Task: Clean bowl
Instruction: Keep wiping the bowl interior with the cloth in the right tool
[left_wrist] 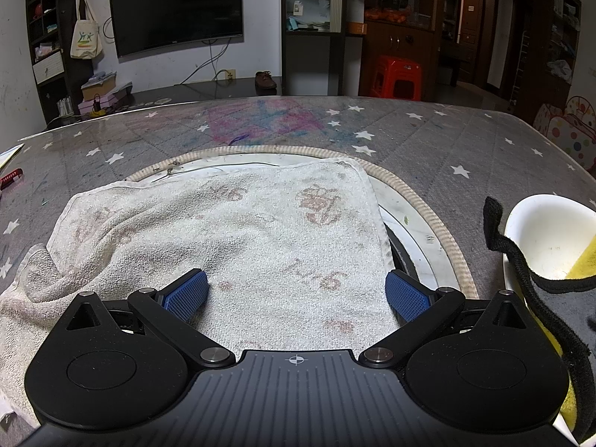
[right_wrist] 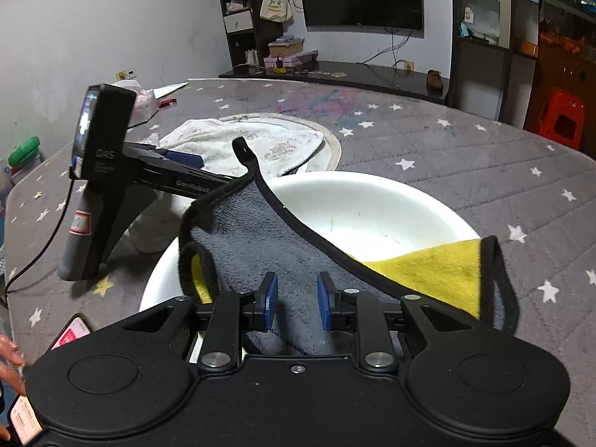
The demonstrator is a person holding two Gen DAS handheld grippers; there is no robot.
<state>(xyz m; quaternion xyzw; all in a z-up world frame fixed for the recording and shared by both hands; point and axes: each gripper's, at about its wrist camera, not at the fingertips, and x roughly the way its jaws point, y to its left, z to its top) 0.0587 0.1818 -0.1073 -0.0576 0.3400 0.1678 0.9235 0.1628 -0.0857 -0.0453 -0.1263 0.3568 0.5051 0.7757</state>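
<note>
The white bowl [right_wrist: 357, 216] is sitting on the star-patterned table [right_wrist: 465, 156], with the right gripper [right_wrist: 296, 305] pinching a grey-and-yellow cloth [right_wrist: 260, 246] draped over its six o'clock rim. At ten o'clock, the left gripper [left_wrist: 296, 294] is hovering with jaws spread wide above a white towel [left_wrist: 231, 238]. Only the right view is showing a phone [right_wrist: 70, 333] at seven o'clock.

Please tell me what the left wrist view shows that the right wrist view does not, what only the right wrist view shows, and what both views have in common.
Only the left wrist view shows the left gripper from behind, jaws wide open over the white towel.

Only the right wrist view shows the right gripper with its jaws shut on the grey and yellow cloth, the whole bowl rim, and a green object at the table's far left.

Both show the white bowl, the cloth draped into it, the towel, the star-patterned table cover and the dark screen.
</note>
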